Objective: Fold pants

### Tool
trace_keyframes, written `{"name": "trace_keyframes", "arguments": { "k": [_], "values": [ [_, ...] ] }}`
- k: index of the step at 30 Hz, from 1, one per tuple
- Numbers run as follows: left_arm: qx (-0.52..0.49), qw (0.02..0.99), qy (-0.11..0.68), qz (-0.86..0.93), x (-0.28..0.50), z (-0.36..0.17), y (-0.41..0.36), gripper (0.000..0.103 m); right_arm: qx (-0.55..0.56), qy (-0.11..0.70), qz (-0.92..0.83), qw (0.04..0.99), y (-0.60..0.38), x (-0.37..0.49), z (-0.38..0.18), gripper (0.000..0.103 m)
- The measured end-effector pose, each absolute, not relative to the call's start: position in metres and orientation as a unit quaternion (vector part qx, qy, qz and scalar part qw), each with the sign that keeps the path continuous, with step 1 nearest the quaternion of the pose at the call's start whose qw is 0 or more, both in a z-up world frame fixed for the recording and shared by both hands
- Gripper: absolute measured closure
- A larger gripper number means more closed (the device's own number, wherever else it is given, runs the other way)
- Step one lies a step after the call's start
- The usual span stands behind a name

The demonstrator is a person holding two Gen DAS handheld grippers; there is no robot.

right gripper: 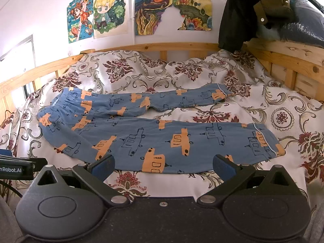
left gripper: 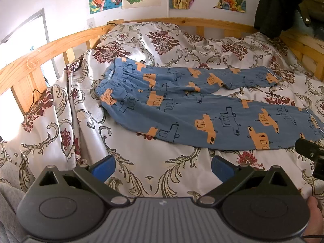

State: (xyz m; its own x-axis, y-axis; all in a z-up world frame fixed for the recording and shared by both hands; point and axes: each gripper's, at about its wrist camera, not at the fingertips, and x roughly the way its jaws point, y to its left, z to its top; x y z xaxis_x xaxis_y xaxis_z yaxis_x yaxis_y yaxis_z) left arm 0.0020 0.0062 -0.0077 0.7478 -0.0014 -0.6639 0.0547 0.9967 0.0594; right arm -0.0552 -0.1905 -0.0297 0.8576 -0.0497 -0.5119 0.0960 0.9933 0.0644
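Pyjama pants (right gripper: 154, 135) spread flat on a floral bedspread (right gripper: 283, 119), waistband toward the left rail of the wooden bed frame (right gripper: 178, 47), both legs running rightward and parted by a narrow gap, an arrangement that exposes each edge for a lengthwise fold. Left gripper (left gripper: 163, 167) and right gripper (right gripper: 163, 165) hover at the near edge, jaws spread wide and empty, apparently ready to pinch. Fabric: blue, printed with orange and outlined vehicles; pale piping at the cuffs; lightly wrinkled.

Pants (left gripper: 202, 109) flat, L tool (left gripper: 163, 169) open.
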Motion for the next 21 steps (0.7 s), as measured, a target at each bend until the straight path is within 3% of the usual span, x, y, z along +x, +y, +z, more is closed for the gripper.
{"name": "trace_keyframes", "arguments": {
  "k": [21],
  "values": [
    [0.036, 0.933, 0.358, -0.014, 0.0016, -0.0082, 0.0070, 0.000, 0.046, 0.266, -0.038, 0.962, -0.1908, -0.0548, -0.0301, 0.001]
  ]
}}
